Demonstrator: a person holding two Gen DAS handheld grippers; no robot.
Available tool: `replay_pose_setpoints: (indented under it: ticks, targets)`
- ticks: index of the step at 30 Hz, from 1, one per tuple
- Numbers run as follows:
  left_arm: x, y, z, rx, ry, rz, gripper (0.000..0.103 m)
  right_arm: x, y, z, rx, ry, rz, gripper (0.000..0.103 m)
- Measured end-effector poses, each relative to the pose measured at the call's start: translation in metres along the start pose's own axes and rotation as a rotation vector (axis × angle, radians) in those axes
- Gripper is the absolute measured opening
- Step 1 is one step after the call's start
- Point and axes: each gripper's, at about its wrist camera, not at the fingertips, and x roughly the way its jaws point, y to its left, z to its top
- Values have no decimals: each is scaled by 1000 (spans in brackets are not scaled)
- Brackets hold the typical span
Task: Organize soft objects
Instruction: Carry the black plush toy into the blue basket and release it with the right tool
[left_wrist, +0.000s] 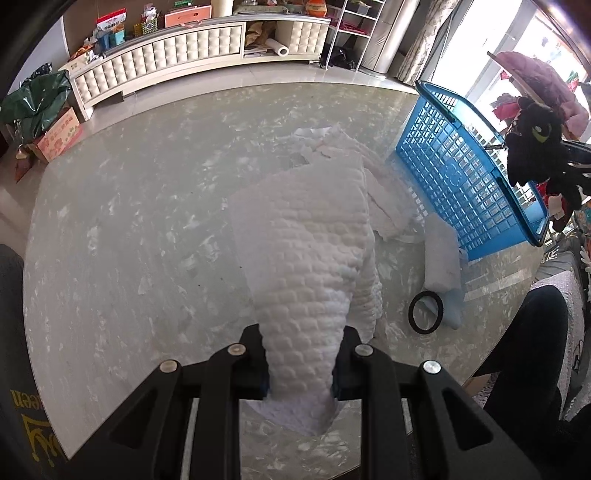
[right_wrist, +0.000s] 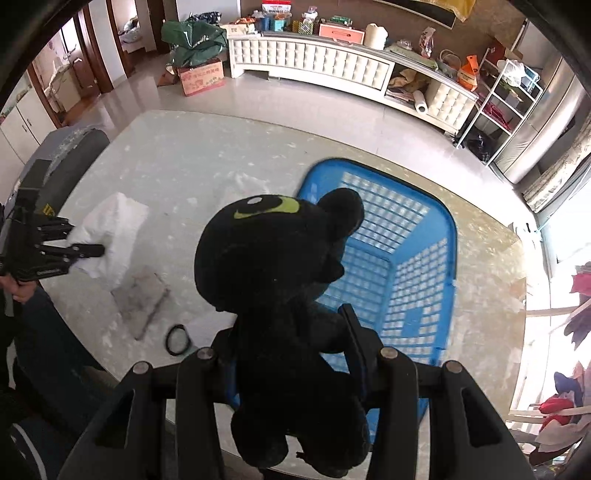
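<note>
A white quilted cloth (left_wrist: 306, 258) hangs from my left gripper (left_wrist: 301, 354), which is shut on its bunched end; the far part still trails on the table. The right wrist view shows the same gripper (right_wrist: 85, 251) at far left, holding the cloth (right_wrist: 114, 229). My right gripper (right_wrist: 291, 332) is shut on a black plush toy (right_wrist: 273, 251) with a green eye, holding it by the body above the near edge of a blue plastic basket (right_wrist: 406, 258). In the left wrist view the toy (left_wrist: 535, 147) hangs in the air beyond the tilted-looking basket (left_wrist: 461, 166).
On the marble-patterned table (left_wrist: 129, 221) lie a black ring (left_wrist: 426, 312) and a folded white cloth (left_wrist: 441, 254), both next to the basket. A person's dark-clothed leg (left_wrist: 528, 350) is at the table's right edge. A white cabinet (left_wrist: 166, 55) stands along the far wall.
</note>
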Motion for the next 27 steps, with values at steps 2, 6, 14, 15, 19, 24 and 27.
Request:
replay_pose_setpoints:
  ticks: [2, 6, 14, 15, 19, 24, 27]
  targets:
    - [1, -2, -1, -3, 4, 1, 21, 3, -5, -3, -12, 15, -6, 43]
    - [3, -5, -3, -10, 10, 4, 21, 15, -15, -10, -39, 53, -3, 43]
    - [10, 1, -3, -26, 28, 16, 21, 53, -12, -22, -146, 116, 20, 43]
    - [11, 1, -3, -28, 29, 17, 21, 58, -11, -24, -165, 124, 23, 43]
    - [16, 0, -2, -33, 36, 17, 21, 76, -21, -26, -180, 156, 48, 43]
    - [24, -3, 1, -26, 49, 11, 21, 99, -22, -35, -200, 191, 55, 44]
    - [27, -4, 2, -19, 52, 6, 21, 106, -22, -36, -192, 200, 75, 45]
